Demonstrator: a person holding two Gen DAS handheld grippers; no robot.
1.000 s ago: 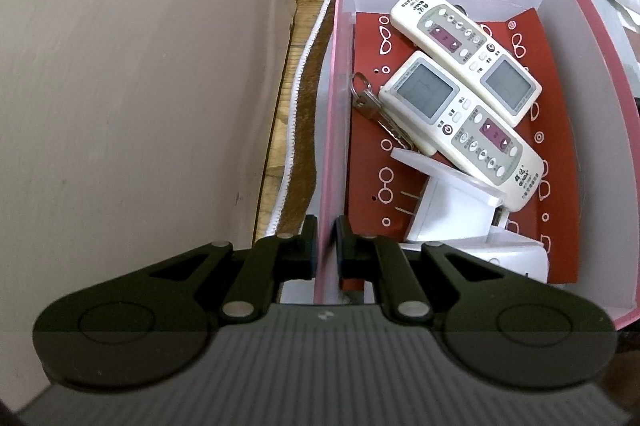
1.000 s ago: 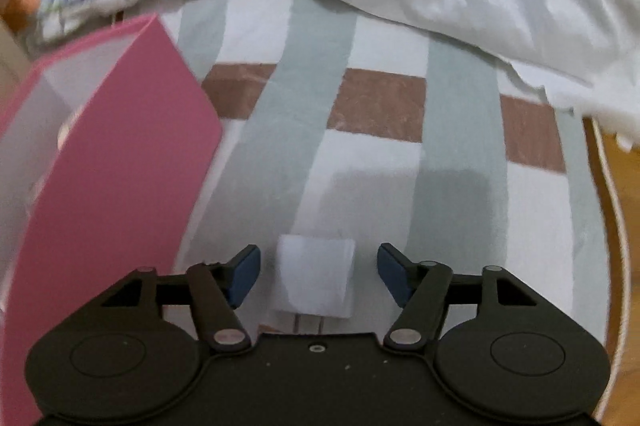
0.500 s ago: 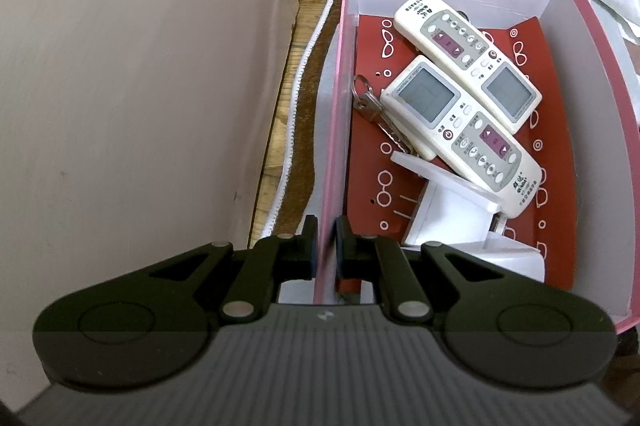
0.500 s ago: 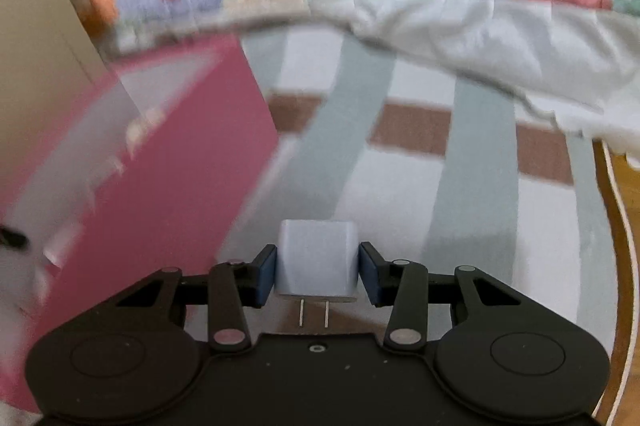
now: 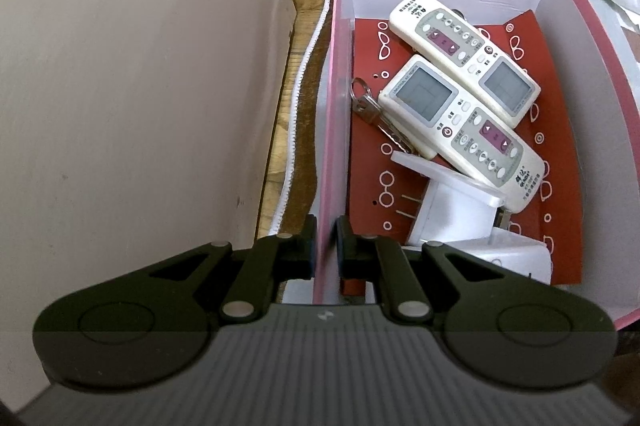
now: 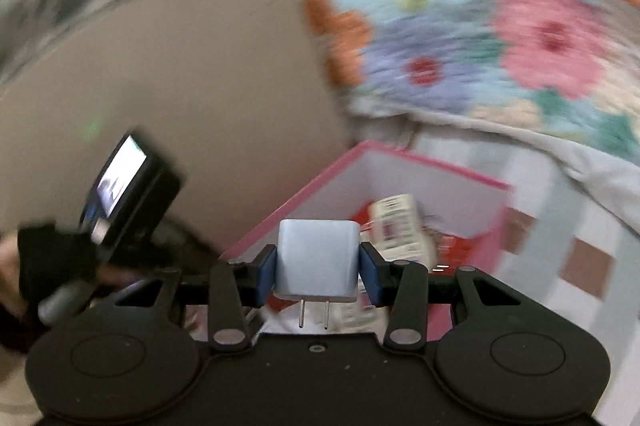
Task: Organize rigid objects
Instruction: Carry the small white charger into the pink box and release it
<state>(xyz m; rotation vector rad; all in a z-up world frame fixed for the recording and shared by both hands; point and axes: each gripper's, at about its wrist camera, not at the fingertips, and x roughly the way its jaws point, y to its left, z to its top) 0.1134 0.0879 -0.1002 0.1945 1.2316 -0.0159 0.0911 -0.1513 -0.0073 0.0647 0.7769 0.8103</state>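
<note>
My left gripper (image 5: 325,242) is shut on the left wall of the pink box (image 5: 329,106). Inside the box lie two white remotes (image 5: 464,46) (image 5: 460,122), a key ring with keys (image 5: 370,104) and two white plug adapters (image 5: 456,214) (image 5: 504,258). My right gripper (image 6: 318,270) is shut on a white plug adapter (image 6: 318,262), prongs pointing back at the camera, held in the air above the near edge of the pink box (image 6: 420,162). The right wrist view is motion-blurred.
A beige wall or panel (image 5: 140,86) stands left of the box. A striped cloth (image 6: 580,226) covers the surface under the box, with a floral quilt (image 6: 480,6) behind. The left gripper's handle and a gloved hand (image 6: 52,258) show at the left of the right wrist view.
My right gripper closed on the white adapter on the striped cloth, lifted it and swung left over the pink box. The left gripper kept its hold on the box wall.
</note>
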